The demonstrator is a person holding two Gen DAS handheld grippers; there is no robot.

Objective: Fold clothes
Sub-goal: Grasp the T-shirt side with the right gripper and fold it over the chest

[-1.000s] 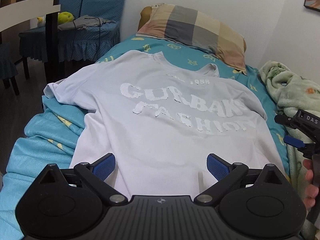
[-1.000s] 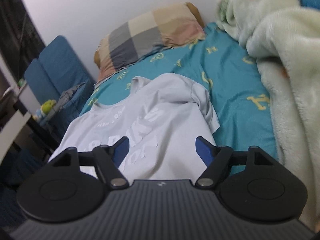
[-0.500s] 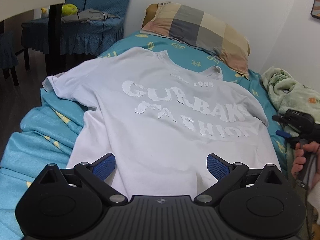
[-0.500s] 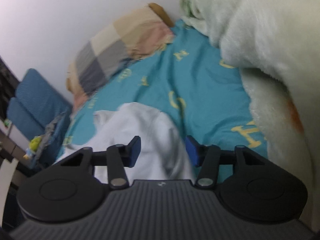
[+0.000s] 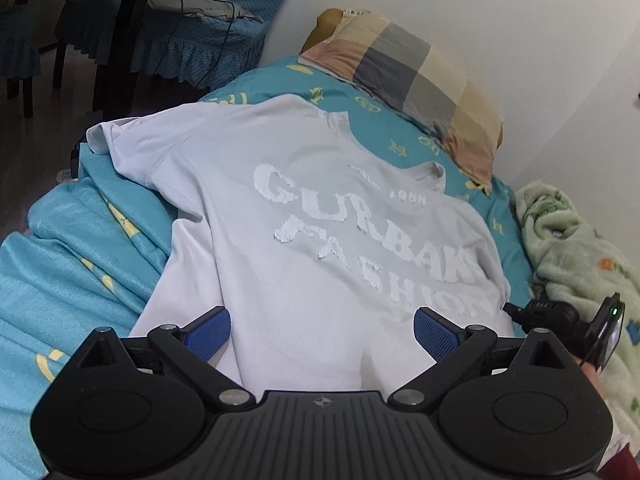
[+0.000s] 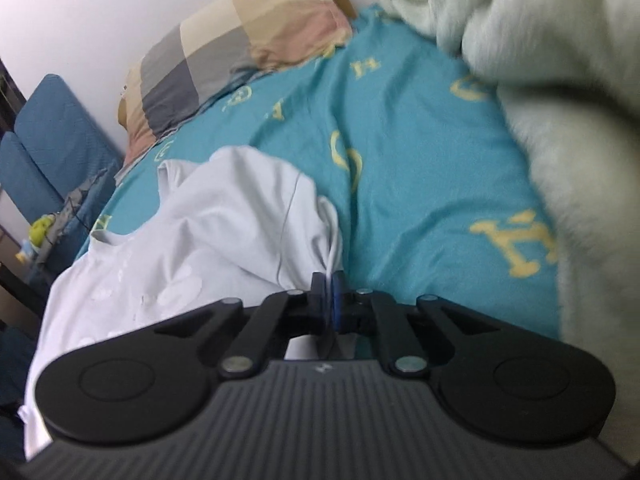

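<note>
A white T-shirt [image 5: 304, 216] with raised white lettering lies spread flat on the teal bed sheet [image 5: 72, 256]. My left gripper [image 5: 322, 330] is open and hovers over the shirt's lower hem, empty. My right gripper [image 6: 328, 294] is shut on the edge of the shirt's right sleeve [image 6: 328, 232]; the sleeve cloth is bunched and pinched between the blue pads. The right gripper also shows in the left wrist view [image 5: 520, 312] at the shirt's right edge.
A checked pillow [image 5: 412, 76] lies at the head of the bed by the white wall. A fluffy pale green blanket [image 6: 540, 80] is piled along the right side. A blue-covered chair [image 5: 192, 28] and dark table legs stand to the left on the floor.
My right gripper moved in on the right sleeve and closed on its edge. My left gripper stayed open and drew a little closer over the lower hem.
</note>
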